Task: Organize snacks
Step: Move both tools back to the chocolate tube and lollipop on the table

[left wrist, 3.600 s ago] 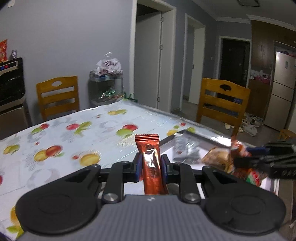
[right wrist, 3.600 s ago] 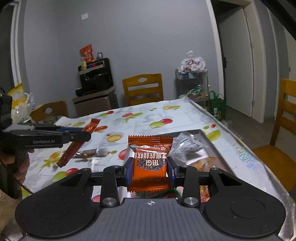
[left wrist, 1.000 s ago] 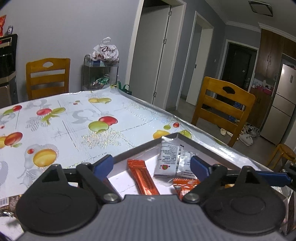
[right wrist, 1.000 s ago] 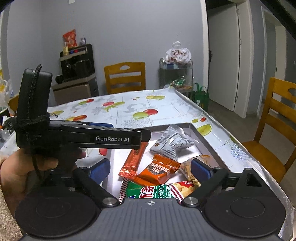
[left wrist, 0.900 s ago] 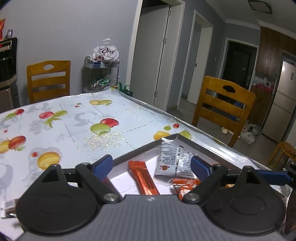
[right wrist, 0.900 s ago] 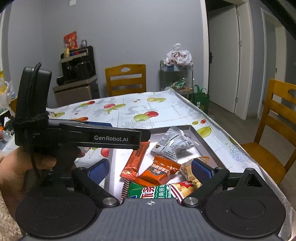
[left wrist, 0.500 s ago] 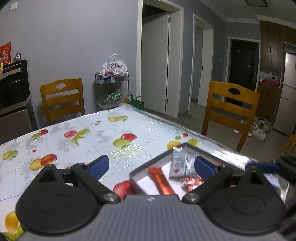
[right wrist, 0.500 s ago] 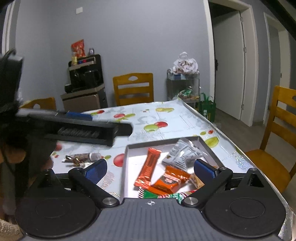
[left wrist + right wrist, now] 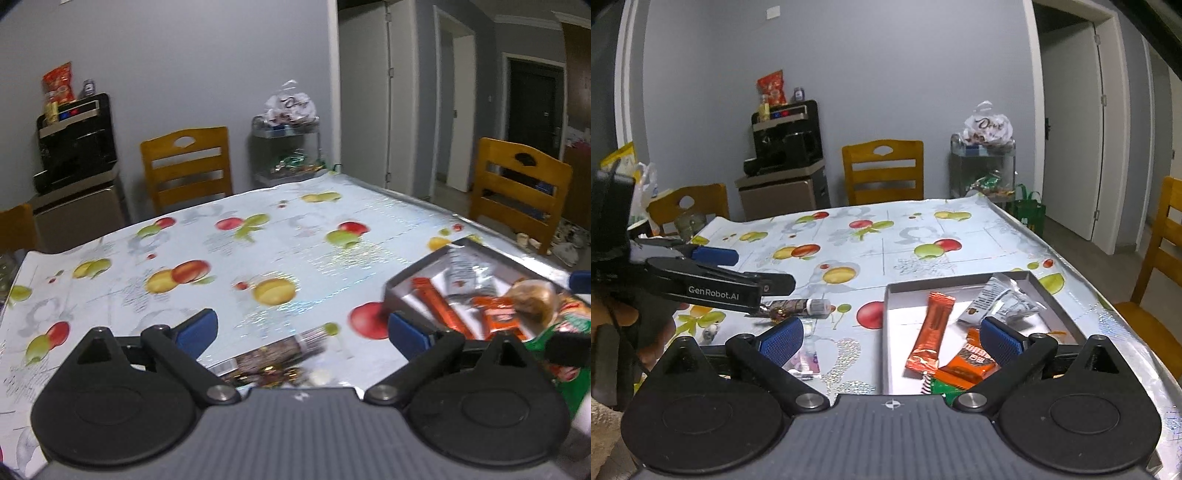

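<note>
A grey tray (image 9: 962,287) on the fruit-print table holds an orange stick pack (image 9: 930,332), a silver sachet (image 9: 1001,300), an orange square pack (image 9: 971,360) and a green bag (image 9: 942,388). The tray also shows in the left wrist view (image 9: 406,277). A brown wrapped snack (image 9: 273,350) lies on the table just ahead of my open, empty left gripper (image 9: 301,328); it also shows in the right wrist view (image 9: 796,305), under the left gripper's fingers (image 9: 713,254). My right gripper (image 9: 890,336) is open and empty, above the tray's near left edge.
A small purple-printed wrapper (image 9: 807,360) lies on the table near my right gripper's left finger. Wooden chairs (image 9: 882,170) stand around the table. A black appliance on a cabinet (image 9: 785,147) and a wire rack with bags (image 9: 984,162) stand by the far wall.
Both grippers let go of their snacks into the tray and opened. My left gripper swung left, away from the tray, over the brown wrapped snack. My right gripper pulled back and up.
</note>
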`<state>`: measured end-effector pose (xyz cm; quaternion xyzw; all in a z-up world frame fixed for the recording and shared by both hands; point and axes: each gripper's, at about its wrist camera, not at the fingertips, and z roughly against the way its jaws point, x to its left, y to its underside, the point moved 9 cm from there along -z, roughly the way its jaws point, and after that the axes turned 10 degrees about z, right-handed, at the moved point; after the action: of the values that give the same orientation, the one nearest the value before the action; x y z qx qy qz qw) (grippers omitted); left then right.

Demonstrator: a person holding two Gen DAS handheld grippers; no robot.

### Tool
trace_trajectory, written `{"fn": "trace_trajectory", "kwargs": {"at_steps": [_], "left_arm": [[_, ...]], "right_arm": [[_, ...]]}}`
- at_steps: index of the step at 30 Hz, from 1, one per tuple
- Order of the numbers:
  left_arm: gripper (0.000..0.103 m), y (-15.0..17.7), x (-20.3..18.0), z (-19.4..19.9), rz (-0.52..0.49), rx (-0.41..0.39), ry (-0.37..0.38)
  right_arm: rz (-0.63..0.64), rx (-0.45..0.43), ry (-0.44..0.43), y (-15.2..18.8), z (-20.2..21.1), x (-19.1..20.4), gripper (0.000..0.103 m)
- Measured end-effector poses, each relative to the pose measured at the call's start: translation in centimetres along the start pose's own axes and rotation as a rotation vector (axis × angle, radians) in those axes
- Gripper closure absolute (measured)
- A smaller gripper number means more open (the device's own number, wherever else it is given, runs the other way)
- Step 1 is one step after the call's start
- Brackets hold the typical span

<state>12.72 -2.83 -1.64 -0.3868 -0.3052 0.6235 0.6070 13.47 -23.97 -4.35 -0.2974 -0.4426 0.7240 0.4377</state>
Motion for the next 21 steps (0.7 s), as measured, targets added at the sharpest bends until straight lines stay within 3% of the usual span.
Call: {"fn": "trace_trajectory", "kwargs": {"at_steps": [10,17,21], "left_arm": [[0.003,1.3,6.4,-1.4,0.09,-0.009,-0.101],[0.003,1.2,8.7,-1.9,0.168,0.01,-0.11],[0.003,1.4,9.5,-2.4,0.185,0.017,-0.131]], "right_arm": [[0.047,0.065,-0.057,0.9,-3.4,4.5,0.0],[0.158,0.138,-0.086,1.3,-6.6,9.0,0.0],[0.171,0.198,-0.149,0.8,-7.8,10.4,0.0]]}}
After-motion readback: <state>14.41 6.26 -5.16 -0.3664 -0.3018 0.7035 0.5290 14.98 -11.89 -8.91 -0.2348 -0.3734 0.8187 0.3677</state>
